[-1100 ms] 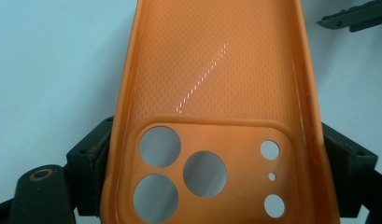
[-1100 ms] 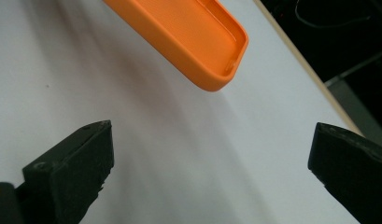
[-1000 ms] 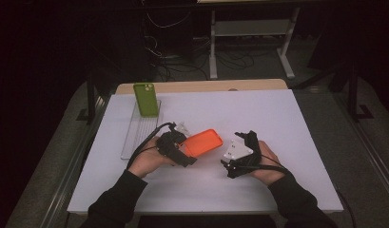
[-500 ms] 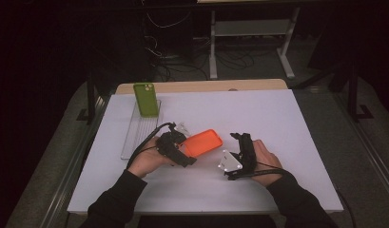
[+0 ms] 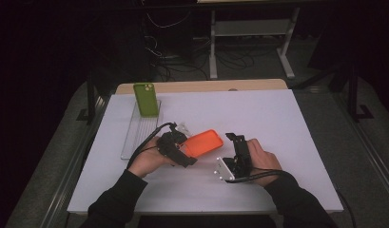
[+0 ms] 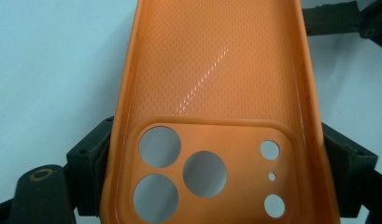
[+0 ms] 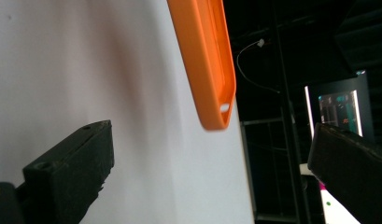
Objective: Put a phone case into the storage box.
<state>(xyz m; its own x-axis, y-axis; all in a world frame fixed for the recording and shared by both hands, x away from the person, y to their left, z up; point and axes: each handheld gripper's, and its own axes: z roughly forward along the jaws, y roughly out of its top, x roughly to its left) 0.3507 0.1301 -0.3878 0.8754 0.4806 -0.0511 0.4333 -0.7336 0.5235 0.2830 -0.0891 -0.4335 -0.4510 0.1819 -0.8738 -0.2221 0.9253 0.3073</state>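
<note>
High view: orange phone case (image 5: 204, 143) held just above white table (image 5: 287, 123) near its middle, clamped at camera-cutout end by left gripper (image 5: 179, 151). Left gripper view: jaws pressed against both long sides of case (image 6: 216, 107), open inner face turned up toward camera, lens holes nearest. Likely held that way to present hollow side for a phone to drop in. Right gripper (image 5: 238, 145) just right of case, apart from it, tipped on its side. Right gripper view: jaws spread wide, nothing between, free end of case (image 7: 205, 60) ahead with port slot visible; looks lined up to take that end, though contact hard to judge from this angle. Green phone (image 5: 146, 99) propped upright on clear stand (image 5: 135, 133) at far left, well apart from both grippers, probably the next pick. Cable (image 5: 149, 137) trailing from left gripper across stand edge.
</note>
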